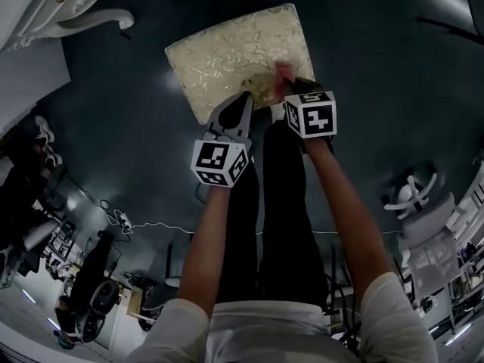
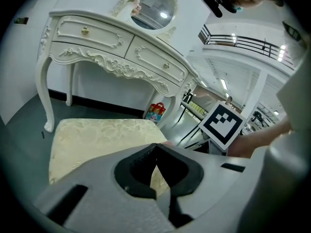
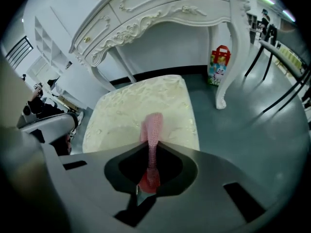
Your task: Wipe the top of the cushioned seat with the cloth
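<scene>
Against the white wall stands a dressing table (image 2: 116, 47), carved white wood with scrolled trim, curved legs and small gold knobs. The head view catches only one of its legs, cut off at the top corner. Only the left gripper view takes in its oval mirror (image 2: 155, 6).

Before it, on the dark smooth floor (image 1: 113, 127), sits the cushioned seat (image 1: 242, 55), a squarish pad of cream brocade with a raised leafy pattern.

The left gripper (image 1: 240, 104) has its grey jaws pressed together with nothing between them. Its tips are at the seat's near edge (touching or not, I cannot tell).

The right gripper (image 1: 302, 88) pinches the cloth (image 3: 151, 130), a narrow pink knitted strip. The cloth's free end lies on the near right part of the seat top. From the head view it is just a blurred pink smudge.

A small bright gift bag (image 3: 219, 62) stands by a table leg.
</scene>
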The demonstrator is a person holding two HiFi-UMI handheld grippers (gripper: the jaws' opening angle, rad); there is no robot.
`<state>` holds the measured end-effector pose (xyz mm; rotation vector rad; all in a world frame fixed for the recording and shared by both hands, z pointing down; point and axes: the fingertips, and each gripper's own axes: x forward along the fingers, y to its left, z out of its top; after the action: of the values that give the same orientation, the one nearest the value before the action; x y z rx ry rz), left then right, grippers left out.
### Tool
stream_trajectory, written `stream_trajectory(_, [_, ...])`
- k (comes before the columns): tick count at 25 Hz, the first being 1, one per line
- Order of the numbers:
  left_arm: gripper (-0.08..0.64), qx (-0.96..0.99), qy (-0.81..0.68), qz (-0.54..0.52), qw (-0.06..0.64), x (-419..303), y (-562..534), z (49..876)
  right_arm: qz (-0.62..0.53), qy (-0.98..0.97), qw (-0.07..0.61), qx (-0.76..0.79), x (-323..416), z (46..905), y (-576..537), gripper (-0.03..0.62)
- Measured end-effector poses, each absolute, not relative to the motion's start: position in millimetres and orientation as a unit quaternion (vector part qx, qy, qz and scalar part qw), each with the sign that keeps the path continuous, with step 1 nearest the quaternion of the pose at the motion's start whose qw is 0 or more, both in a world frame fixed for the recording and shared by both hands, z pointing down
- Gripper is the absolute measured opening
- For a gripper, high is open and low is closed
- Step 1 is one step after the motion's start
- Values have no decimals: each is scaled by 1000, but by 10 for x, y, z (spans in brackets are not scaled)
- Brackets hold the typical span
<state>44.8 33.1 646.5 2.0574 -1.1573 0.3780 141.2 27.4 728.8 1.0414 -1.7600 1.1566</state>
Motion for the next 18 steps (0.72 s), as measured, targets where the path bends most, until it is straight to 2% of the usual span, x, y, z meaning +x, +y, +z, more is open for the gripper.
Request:
stream_trajectory(10, [14, 818, -420, 148, 363, 927, 252, 6425, 468, -637, 390, 472, 2370, 7449, 122, 32])
stream_trajectory(18, [14, 805, -445, 147, 363, 548, 355, 6435, 456, -640, 392, 478, 2321, 7437, 142, 32])
